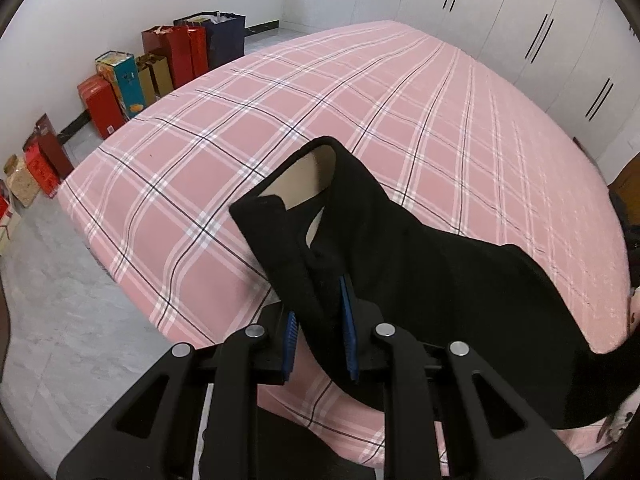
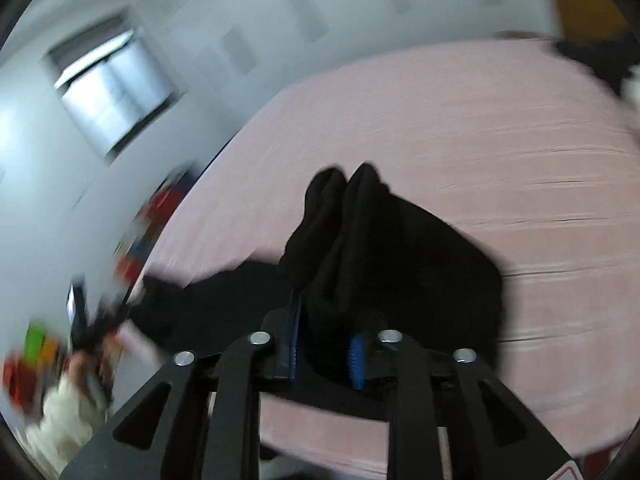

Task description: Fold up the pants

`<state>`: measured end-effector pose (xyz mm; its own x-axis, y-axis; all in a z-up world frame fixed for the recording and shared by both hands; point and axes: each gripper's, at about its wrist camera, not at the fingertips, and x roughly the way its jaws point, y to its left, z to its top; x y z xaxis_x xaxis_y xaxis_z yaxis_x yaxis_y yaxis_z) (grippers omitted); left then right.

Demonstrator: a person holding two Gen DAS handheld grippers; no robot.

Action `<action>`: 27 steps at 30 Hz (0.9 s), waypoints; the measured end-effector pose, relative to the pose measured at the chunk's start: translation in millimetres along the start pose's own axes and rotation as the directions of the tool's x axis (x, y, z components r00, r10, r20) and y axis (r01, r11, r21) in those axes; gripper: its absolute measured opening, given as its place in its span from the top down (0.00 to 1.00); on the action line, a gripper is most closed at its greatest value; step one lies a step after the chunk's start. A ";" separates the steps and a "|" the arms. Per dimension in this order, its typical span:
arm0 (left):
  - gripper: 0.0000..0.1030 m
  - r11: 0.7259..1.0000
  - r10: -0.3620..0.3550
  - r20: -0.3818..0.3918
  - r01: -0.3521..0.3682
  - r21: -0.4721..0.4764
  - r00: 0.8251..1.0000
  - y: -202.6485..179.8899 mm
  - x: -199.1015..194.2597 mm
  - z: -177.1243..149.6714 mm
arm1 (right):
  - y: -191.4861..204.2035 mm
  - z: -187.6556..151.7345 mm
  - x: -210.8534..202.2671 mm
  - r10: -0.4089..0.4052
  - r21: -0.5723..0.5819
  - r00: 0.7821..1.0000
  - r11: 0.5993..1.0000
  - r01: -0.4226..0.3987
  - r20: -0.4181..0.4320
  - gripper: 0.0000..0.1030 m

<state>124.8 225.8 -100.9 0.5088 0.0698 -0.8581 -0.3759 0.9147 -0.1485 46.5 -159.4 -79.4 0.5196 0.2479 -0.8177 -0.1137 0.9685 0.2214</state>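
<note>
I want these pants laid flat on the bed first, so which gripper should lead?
Probably left. The left gripper grips the open end of the black pants in a sharp view over the pink plaid bed. The right gripper holds bunched fabric; its view is motion-blurred.

Right wrist view motion-blurred: bedsheet point(image 2: 460, 120) pattern smeared, objects left of right gripper point(image 2: 326, 354) unreadable. Black pants point(image 1: 420, 280) run past frame edge right of left gripper point(image 1: 320, 332), covering fingertips.
</note>
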 end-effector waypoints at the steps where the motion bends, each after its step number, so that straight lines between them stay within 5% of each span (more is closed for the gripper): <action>1: 0.80 1.000 -0.010 -0.003 0.010 -0.005 1.000 2.7 0.5 -0.5 | 19.8 -11.4 40.8 -0.059 -0.061 0.994 0.997 0.053 -0.092 0.46; 2: 0.80 1.000 -0.017 -0.005 0.017 -0.008 1.000 4.6 0.4 -0.8 | 33.3 -20.9 66.4 -0.116 -0.098 0.981 0.990 0.102 -0.153 0.47; 5: 0.65 0.999 -0.046 -0.003 0.046 -0.010 0.999 16.1 -0.5 -3.8 | 74.0 -34.7 88.4 -0.045 -0.154 0.981 0.988 0.016 -0.189 0.47; 7: 0.33 0.998 -0.058 0.027 0.058 0.002 0.998 23.9 -3.6 -6.7 | 98.8 -32.2 91.1 -0.030 -0.214 0.981 0.977 -0.012 -0.193 0.47; 9: 0.24 0.997 -0.079 0.057 0.078 0.007 0.995 29.9 -8.3 -9.5 | 127.5 -24.6 97.6 -0.017 -0.278 0.977 0.960 -0.044 -0.213 0.47; 12: 0.22 0.990 -0.128 0.070 0.131 -0.043 0.989 47.5 -12.9 -15.1 | 167.6 -9.9 122.0 0.018 -0.345 0.971 0.933 -0.102 -0.240 0.47; 19: 0.18 0.984 -0.073 0.081 0.085 -0.159 0.994 100.1 -28.0 -27.8 | 285.0 -22.1 212.2 0.030 -0.536 0.938 0.814 -0.224 -0.346 0.47; 25: 0.18 0.984 -0.022 0.085 0.037 -0.174 0.996 146.0 -42.1 -39.1 | 318.8 -35.3 283.8 -0.038 -0.543 0.901 0.808 -0.227 -0.433 0.47; 26: 0.17 0.983 -0.022 0.084 0.037 -0.182 0.996 151.6 -42.6 -40.4 | 318.7 -38.2 289.3 -0.055 -0.557 0.903 0.802 -0.214 -0.426 0.53; 27: 0.17 0.981 -0.023 0.083 0.039 -0.191 0.996 157.8 -43.3 -42.5 | 318.2 -39.2 290.7 -0.073 -0.575 0.908 0.794 -0.197 -0.412 0.76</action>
<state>10.6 350.2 -108.1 0.5800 0.0815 -0.8105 -0.4969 0.8239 -0.2727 128.2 221.7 -267.5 0.1308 0.1635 -0.9778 -0.6795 0.7330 0.0317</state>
